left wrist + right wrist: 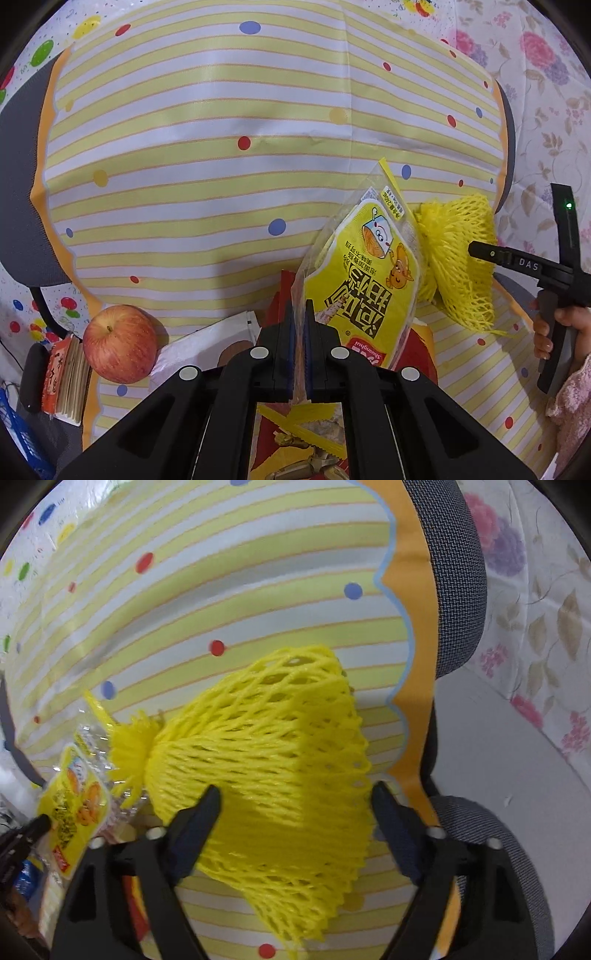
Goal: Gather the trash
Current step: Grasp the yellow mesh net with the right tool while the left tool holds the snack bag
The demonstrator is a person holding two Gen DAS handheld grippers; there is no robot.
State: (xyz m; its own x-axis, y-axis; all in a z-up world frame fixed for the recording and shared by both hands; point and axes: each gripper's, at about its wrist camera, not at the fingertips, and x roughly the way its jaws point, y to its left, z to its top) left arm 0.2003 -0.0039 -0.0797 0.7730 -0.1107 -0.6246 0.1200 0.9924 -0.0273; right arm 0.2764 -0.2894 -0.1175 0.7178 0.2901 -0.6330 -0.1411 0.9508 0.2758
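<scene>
My left gripper is shut on the lower edge of a yellow snack wrapper, which stands up from its jaws over the striped cloth. Just right of it lies a yellow foam fruit net. In the right wrist view the net fills the gap of my right gripper. Its jaws stand wide on either side, the net's edges reach both fingers, and it does not look squeezed. The wrapper shows at that view's left edge.
A red apple sits at the lower left beside a small booklet and a white carton. Red printed packaging lies under my left gripper. A grey mesh chair borders the cloth's right edge. A hand holds the right tool.
</scene>
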